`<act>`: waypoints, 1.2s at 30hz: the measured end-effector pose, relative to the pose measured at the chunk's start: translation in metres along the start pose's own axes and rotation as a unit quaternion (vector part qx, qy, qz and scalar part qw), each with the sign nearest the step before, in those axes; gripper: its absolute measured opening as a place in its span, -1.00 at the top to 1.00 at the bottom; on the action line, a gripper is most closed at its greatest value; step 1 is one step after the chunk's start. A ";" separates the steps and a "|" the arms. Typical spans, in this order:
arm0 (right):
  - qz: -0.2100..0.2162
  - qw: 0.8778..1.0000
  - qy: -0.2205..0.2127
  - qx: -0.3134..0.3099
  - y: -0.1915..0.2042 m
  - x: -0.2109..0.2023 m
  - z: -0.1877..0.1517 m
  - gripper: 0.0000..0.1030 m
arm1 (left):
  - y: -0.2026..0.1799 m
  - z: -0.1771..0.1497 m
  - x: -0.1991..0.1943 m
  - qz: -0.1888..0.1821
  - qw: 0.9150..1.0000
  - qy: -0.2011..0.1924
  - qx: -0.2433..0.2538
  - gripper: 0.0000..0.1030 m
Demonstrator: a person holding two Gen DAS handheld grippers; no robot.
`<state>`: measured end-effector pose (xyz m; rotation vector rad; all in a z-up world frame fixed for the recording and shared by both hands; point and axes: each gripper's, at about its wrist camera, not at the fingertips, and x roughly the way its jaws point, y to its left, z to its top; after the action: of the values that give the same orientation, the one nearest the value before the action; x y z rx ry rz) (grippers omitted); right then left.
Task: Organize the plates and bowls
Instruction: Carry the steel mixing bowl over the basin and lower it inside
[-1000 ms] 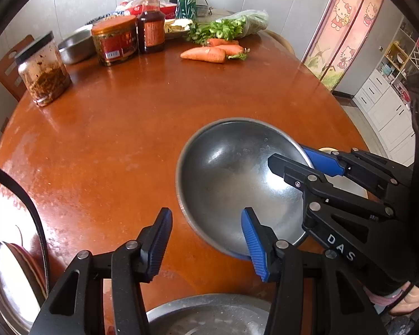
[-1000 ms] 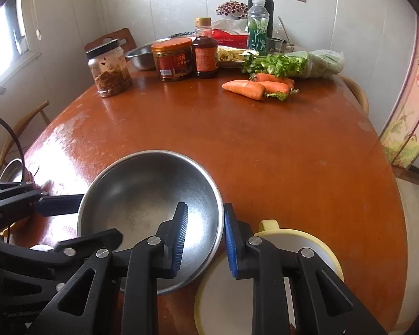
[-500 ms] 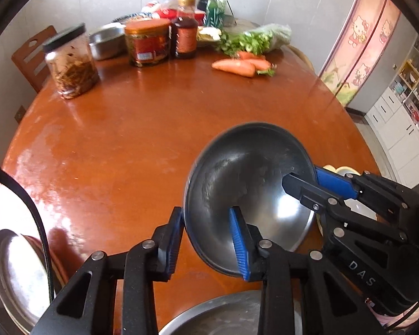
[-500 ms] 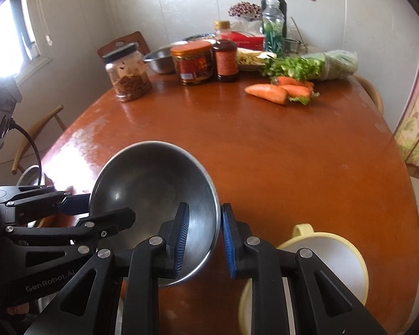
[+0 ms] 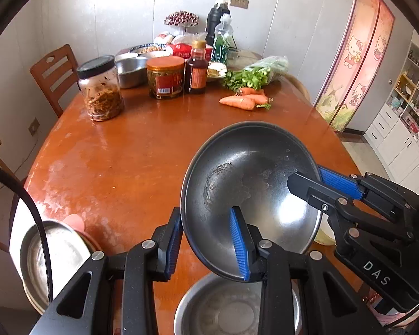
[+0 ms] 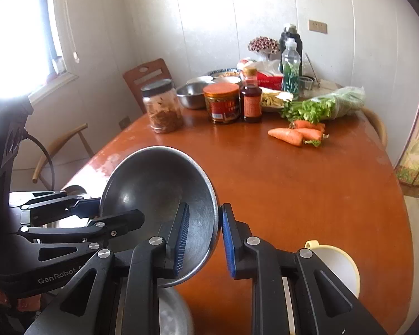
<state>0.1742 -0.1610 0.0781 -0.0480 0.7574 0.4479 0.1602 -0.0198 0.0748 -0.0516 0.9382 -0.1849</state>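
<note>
A stainless steel bowl (image 5: 251, 184) is held tilted in the air above the reddish-brown round worktop (image 5: 131, 150), pinched at its rim from two sides. The left hand-held gripper (image 5: 206, 243) has just closed narrow onto the bowl's near rim, one blue pad inside the bowl and the other against its outer wall. The right hand-held gripper (image 6: 202, 237) clamps the opposite rim the same way, its jaws nearly together with the thin steel wall between them. Directly below the lifted bowl lies a flat steel plate (image 5: 223, 310) at the worktop's near edge. A cream plastic cup (image 6: 338, 265) stands just right of the right hand-held gripper. A second steel dish (image 5: 61, 256) sits off the worktop's left edge. Jars (image 5: 164, 76), a sauce bottle (image 5: 197, 69), carrots (image 5: 243, 100) and bagged greens (image 5: 259, 72) crowd the far side.
</note>
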 end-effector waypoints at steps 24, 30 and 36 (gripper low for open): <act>-0.005 0.997 -0.060 -0.044 0.076 -0.101 -0.082 0.53 | -0.011 -0.106 -0.095 0.012 0.998 -0.054 0.019 0.34; -0.013 0.998 -0.052 -0.043 0.079 -0.107 -0.104 0.53 | -0.013 -0.124 -0.089 0.007 0.999 -0.037 0.023 0.34; -0.013 0.999 -0.027 -0.034 0.073 -0.095 -0.117 0.53 | -0.012 -0.129 -0.070 0.003 1.000 -0.015 0.021 0.34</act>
<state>0.0074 -0.1537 0.0648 -0.1092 0.6881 0.4494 0.0145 -0.0145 0.0559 -0.0132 0.9034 -0.1979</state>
